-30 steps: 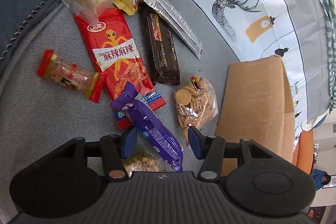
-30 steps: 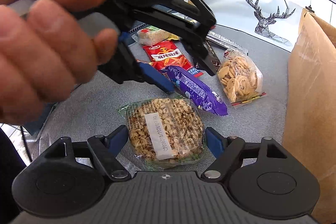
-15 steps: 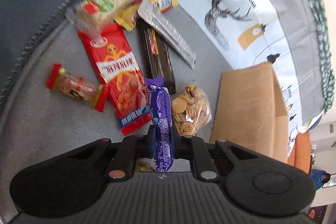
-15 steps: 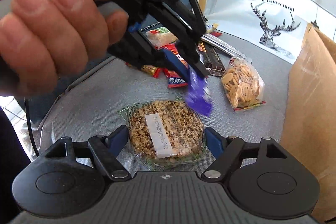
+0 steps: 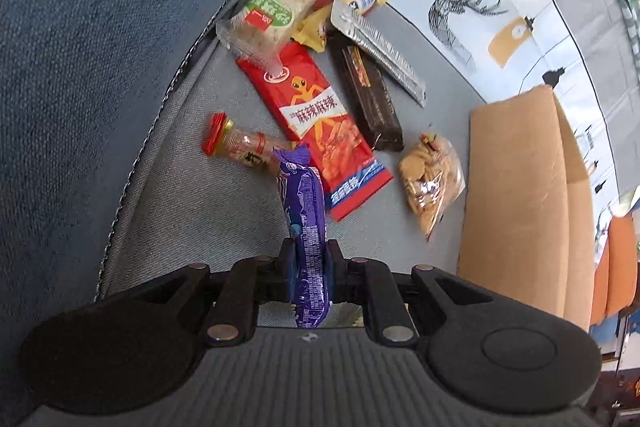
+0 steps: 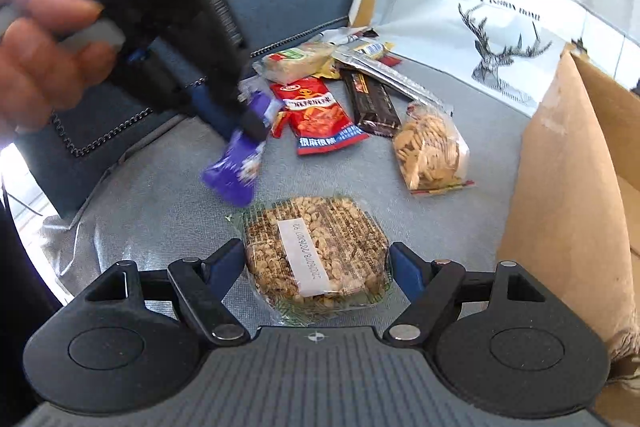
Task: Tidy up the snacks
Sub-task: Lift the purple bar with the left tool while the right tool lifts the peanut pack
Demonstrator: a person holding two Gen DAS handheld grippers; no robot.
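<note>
- Left wrist view: the left gripper (image 5: pixel 307 263) is clamped on the long purple foil snack bar (image 5: pixel 305 227), lifted clear of the grey cushion (image 5: pixel 192 219); the bar is pinched near one end, so it could swing or slip out on the way to the brown cardboard box (image 5: pixel 516 195).
- Right wrist view: the right gripper (image 6: pixel 318 267) stands open around the clear-wrapped square peanut brittle block (image 6: pixel 316 251), pads not pressing; closing off-centre could crush or skid the crinkly wrap.

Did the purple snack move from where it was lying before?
Yes. The purple snack has left the cushion beside the red packet and hangs lifted in the left gripper, fingers shut.
</note>
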